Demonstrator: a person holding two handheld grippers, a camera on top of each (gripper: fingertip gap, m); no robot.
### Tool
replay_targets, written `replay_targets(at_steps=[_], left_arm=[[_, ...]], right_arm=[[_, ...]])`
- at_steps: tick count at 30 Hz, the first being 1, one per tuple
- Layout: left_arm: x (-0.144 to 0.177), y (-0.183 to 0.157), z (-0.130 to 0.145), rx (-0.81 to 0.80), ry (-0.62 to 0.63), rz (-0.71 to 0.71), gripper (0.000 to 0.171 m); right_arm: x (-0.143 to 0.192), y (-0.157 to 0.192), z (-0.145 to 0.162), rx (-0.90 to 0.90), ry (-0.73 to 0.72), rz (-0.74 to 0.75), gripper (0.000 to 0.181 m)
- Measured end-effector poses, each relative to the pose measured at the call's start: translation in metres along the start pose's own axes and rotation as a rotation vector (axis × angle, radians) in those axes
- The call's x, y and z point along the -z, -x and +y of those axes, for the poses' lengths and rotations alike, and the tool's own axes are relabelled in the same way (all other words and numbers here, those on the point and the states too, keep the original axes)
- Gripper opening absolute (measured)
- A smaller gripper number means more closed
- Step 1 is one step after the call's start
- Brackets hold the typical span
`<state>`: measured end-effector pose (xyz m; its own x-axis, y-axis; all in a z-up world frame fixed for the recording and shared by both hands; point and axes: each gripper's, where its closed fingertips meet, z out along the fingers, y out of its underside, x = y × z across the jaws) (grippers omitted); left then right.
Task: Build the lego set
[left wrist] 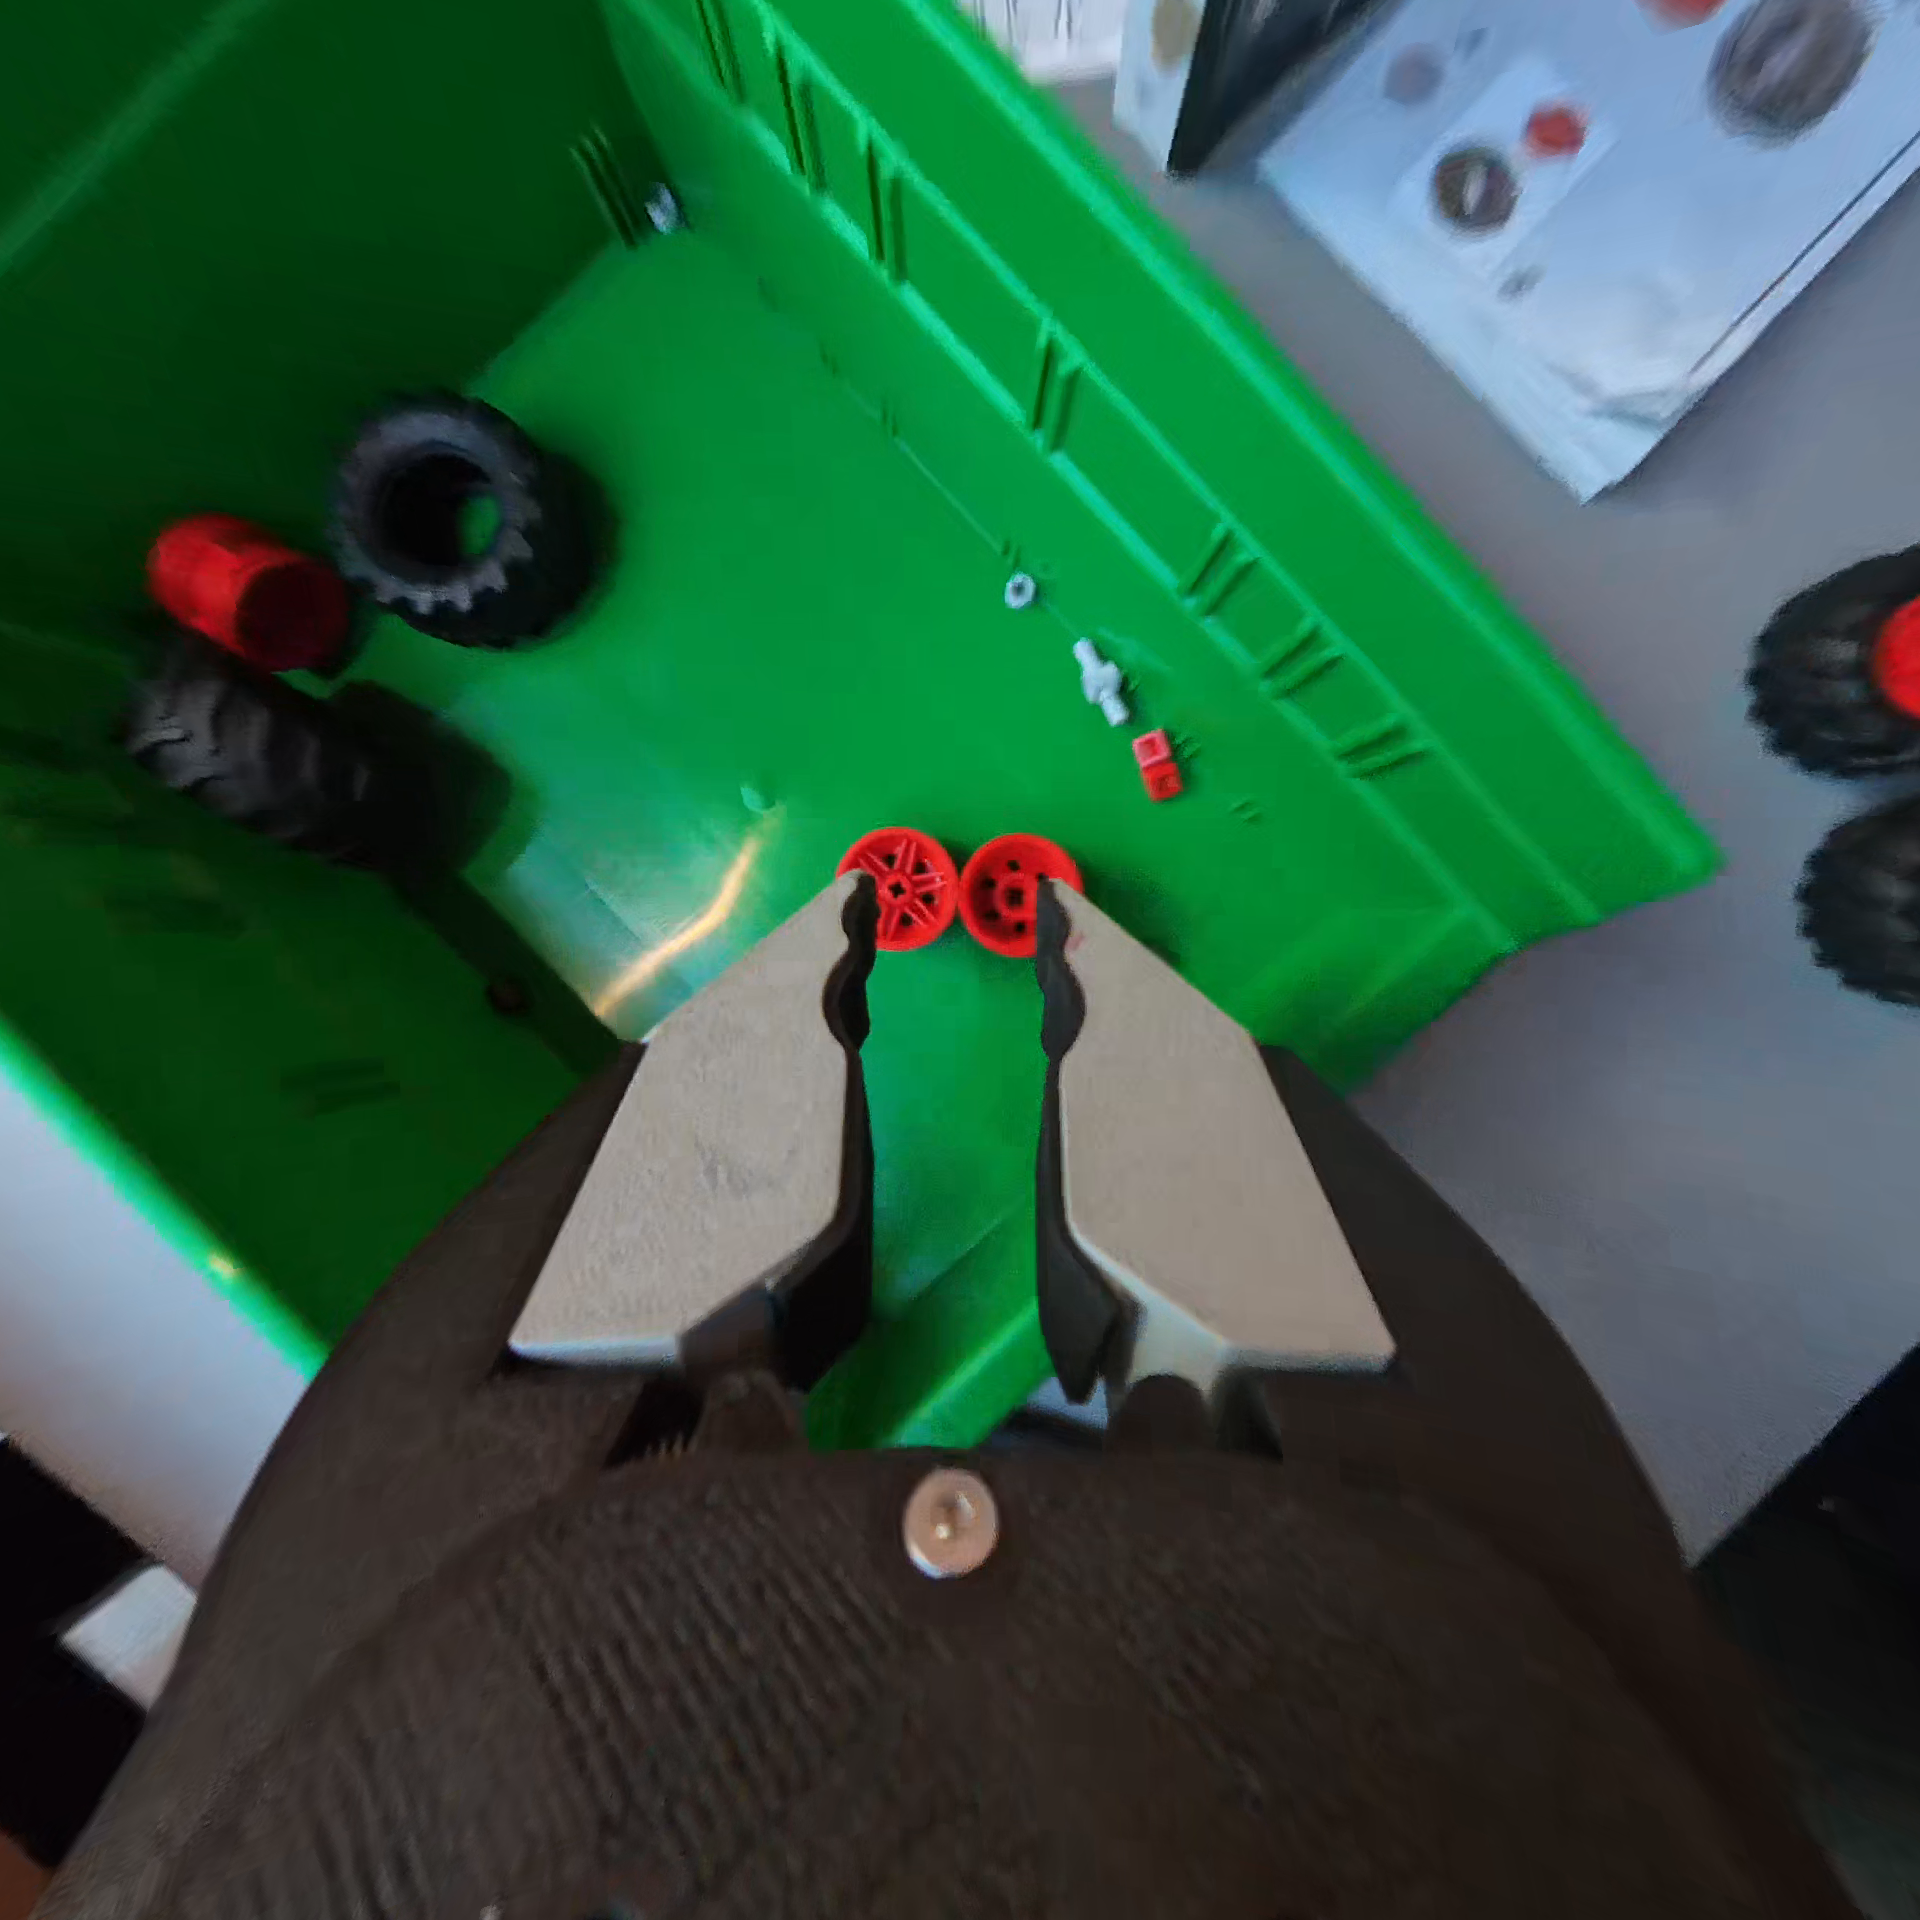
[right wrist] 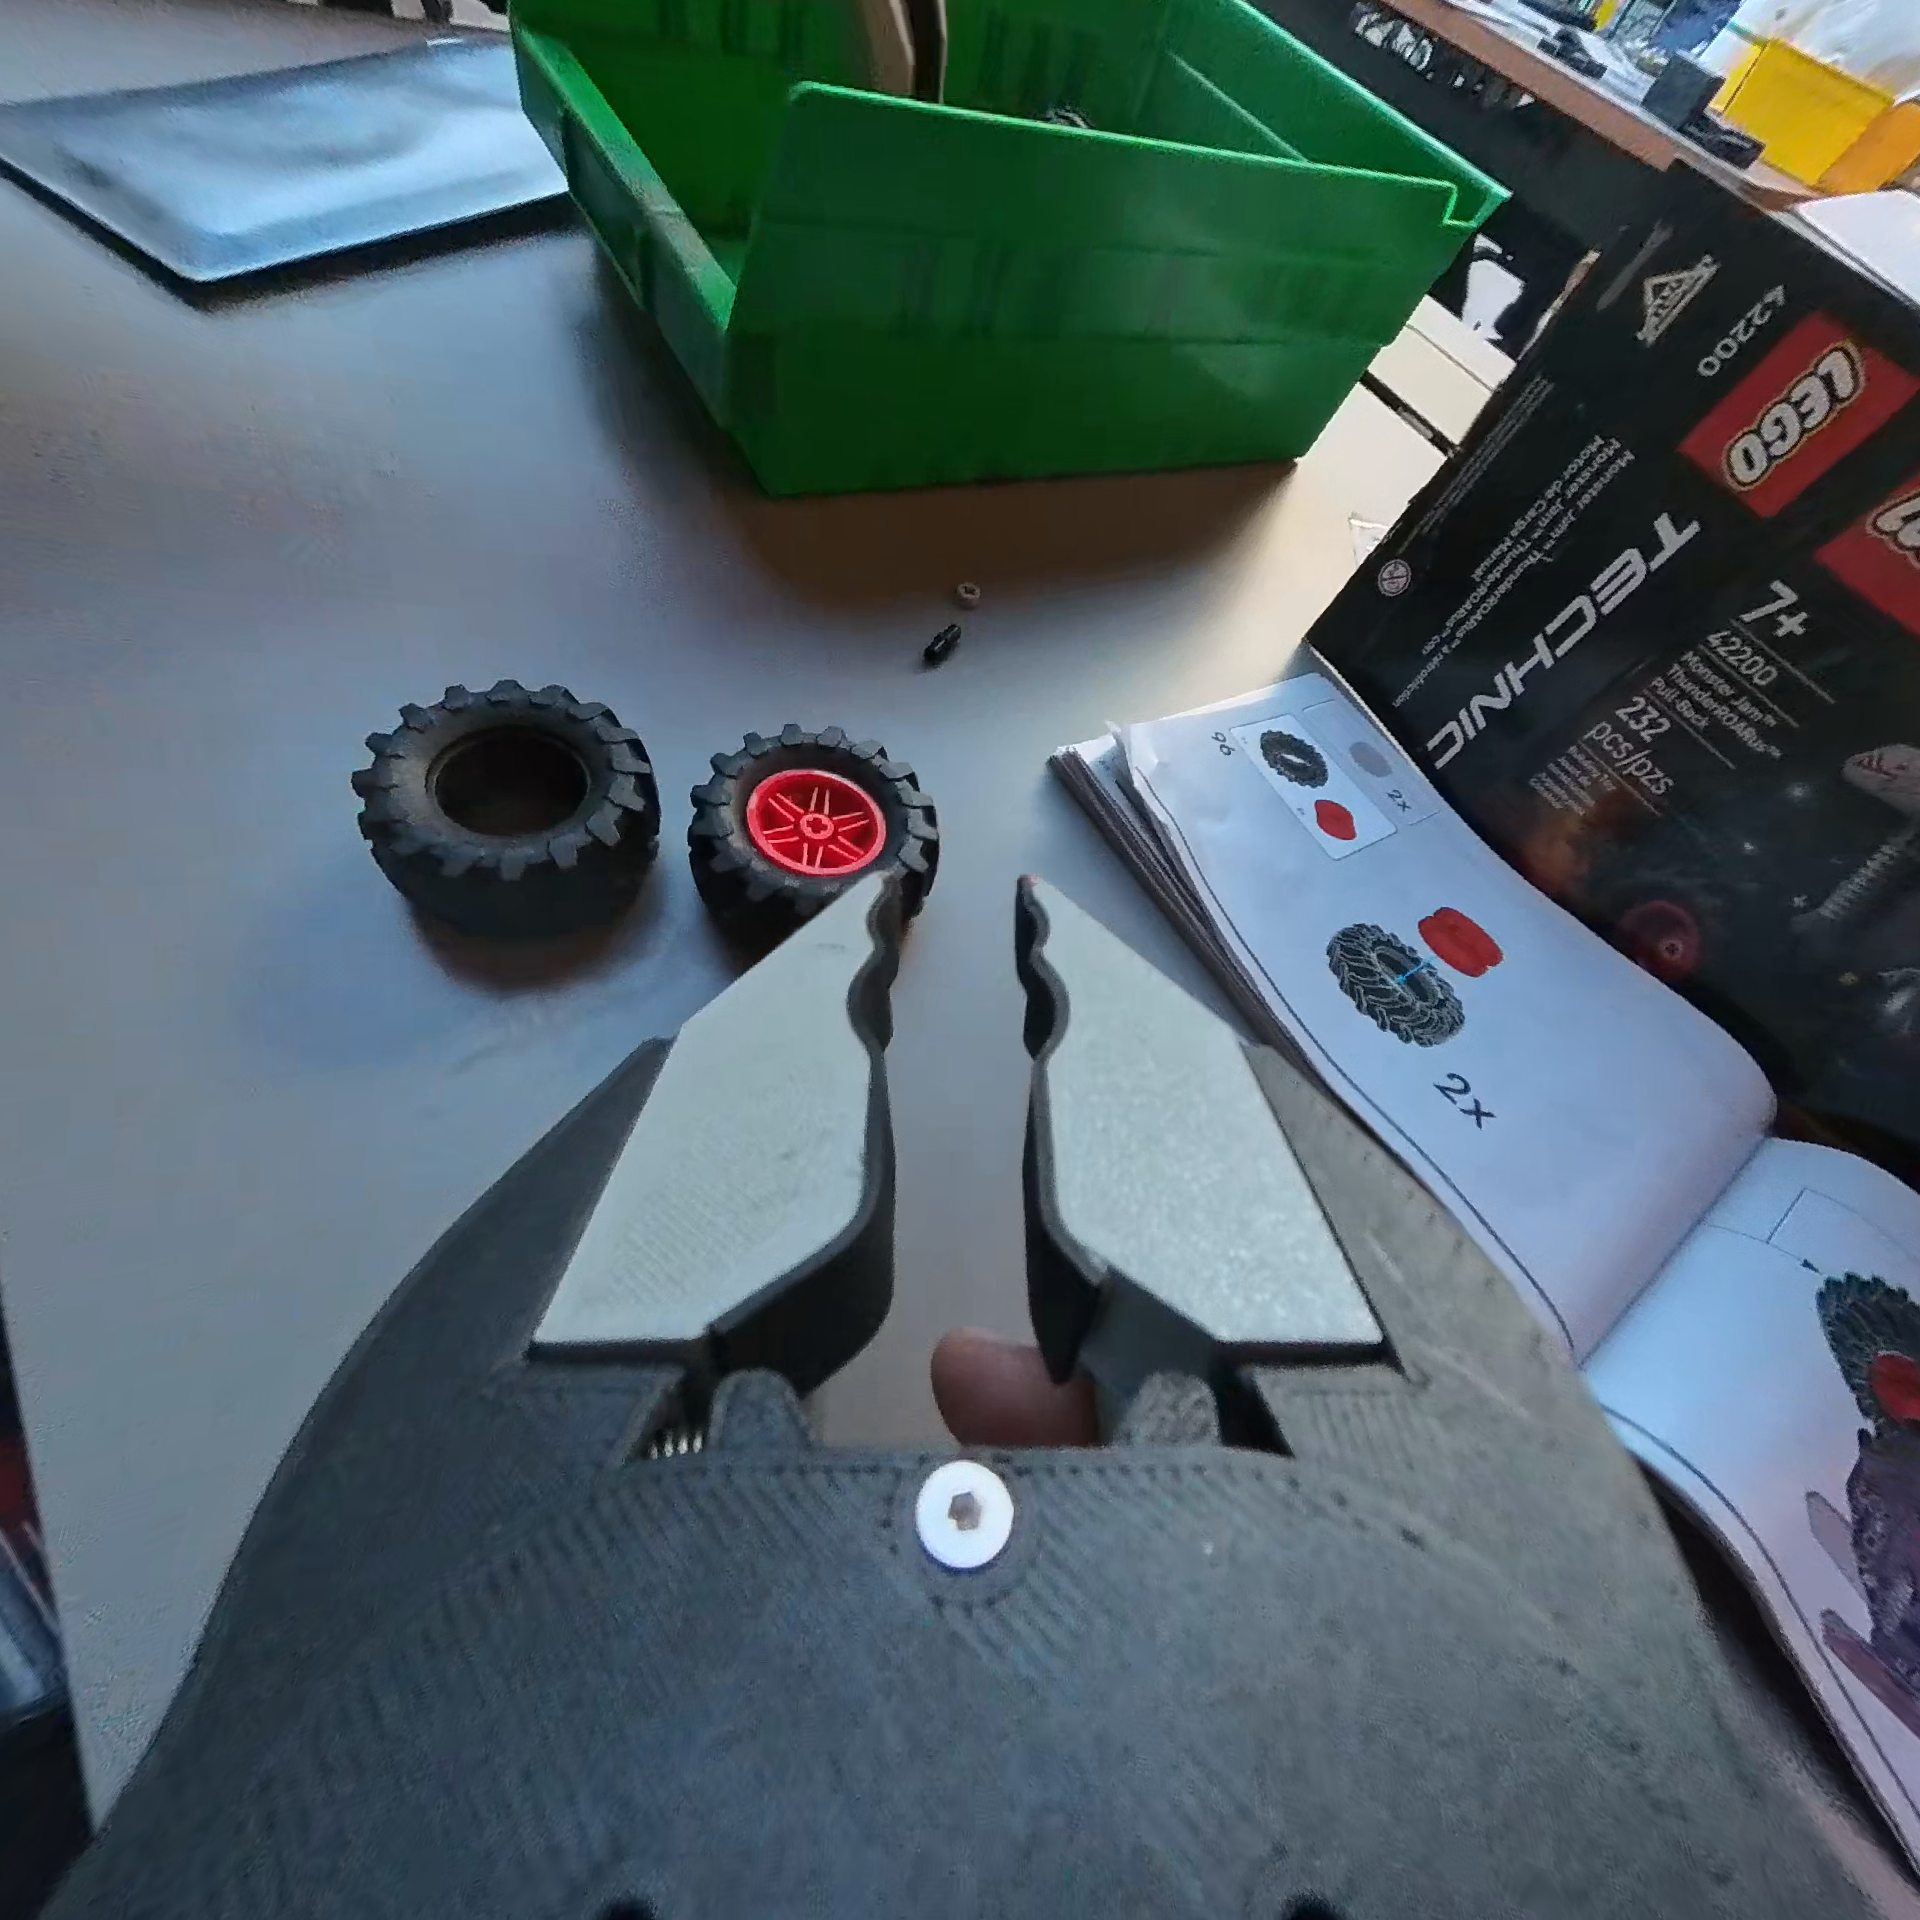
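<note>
Lego rims: two small red rims (left wrist: 899,902) and (left wrist: 1013,906) lay side by side on the floor of the green bin (left wrist: 1299,665), touching or nearly so.
Left gripper: the left gripper (left wrist: 951,894) hung over the bin with its jaws apart and nothing between them; each fingertip overlapped one rim in the left wrist view, and whether they touched could not be told.
Other bin parts: a black tyre (left wrist: 468,520), a larger red rim (left wrist: 244,592) just beside it, and another tyre (left wrist: 301,758) lay at the bin's far side; a grey ring (left wrist: 1019,590), a grey pin (left wrist: 1101,681) and a small red piece (left wrist: 1156,766) lay along one wall.
Table wheels: an empty tyre (right wrist: 506,805) and a tyre fitted with a red rim (right wrist: 814,826) sat close together on the grey table (right wrist: 312,468).
Right gripper: the right gripper (right wrist: 956,894) was spread open and empty, its left fingertip just beside the fitted wheel.
Loose bits: a black pin (right wrist: 941,642) and a pale ring (right wrist: 968,593) lay on the table near the bin.
Paper: an open instruction booklet (right wrist: 1455,1039) lay to the right, with the black set box (right wrist: 1662,582) standing behind it.
</note>
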<state>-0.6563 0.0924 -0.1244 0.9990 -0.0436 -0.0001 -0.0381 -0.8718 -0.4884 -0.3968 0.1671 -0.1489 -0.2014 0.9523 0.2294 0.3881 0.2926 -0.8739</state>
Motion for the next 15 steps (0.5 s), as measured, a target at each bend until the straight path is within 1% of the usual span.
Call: replay_targets(at_steps=[2, 4, 6, 8, 9, 10, 11, 12, 13, 15], left_arm=[[-0.019, 0.018, 0.008, -0.068, 0.110, -0.059, 0.030], [-0.026, 0.050, 0.008, -0.103, 0.168, -0.172, 0.029], [-0.022, 0.079, -0.006, -0.090, 0.160, -0.248, 0.032], [-0.017, 0.101, -0.023, -0.102, 0.136, -0.302, 0.043], [-0.018, 0.101, -0.027, -0.102, 0.147, -0.269, 0.040], [-0.023, 0.088, -0.025, -0.086, 0.175, -0.163, 0.037], [-0.028, 0.067, -0.020, -0.058, 0.214, -0.019, 0.040], [-0.031, 0.051, -0.013, -0.034, 0.260, 0.075, 0.041], [-0.035, 0.055, -0.008, -0.040, 0.294, 0.039, 0.035], [-0.035, 0.092, -0.004, -0.124, 0.317, -0.200, 0.026]], right_arm=[[-0.001, -0.001, -0.001, 0.010, -0.005, 0.014, 0.018], [-0.001, -0.003, -0.002, 0.009, -0.010, 0.025, 0.018], [0.000, -0.004, -0.002, 0.003, -0.016, 0.027, 0.018], [0.000, -0.004, -0.003, -0.006, -0.023, 0.023, 0.018], [0.000, -0.005, -0.003, -0.012, -0.026, 0.019, 0.018], [0.001, -0.006, -0.003, -0.022, -0.030, 0.018, 0.019], [0.001, -0.006, -0.004, -0.034, -0.035, 0.015, 0.020], [0.002, -0.007, -0.004, -0.045, -0.042, 0.011, 0.020], [0.003, -0.009, -0.005, -0.057, -0.053, 0.010, 0.020], [0.005, -0.011, -0.008, -0.074, -0.078, 0.009, 0.020]])
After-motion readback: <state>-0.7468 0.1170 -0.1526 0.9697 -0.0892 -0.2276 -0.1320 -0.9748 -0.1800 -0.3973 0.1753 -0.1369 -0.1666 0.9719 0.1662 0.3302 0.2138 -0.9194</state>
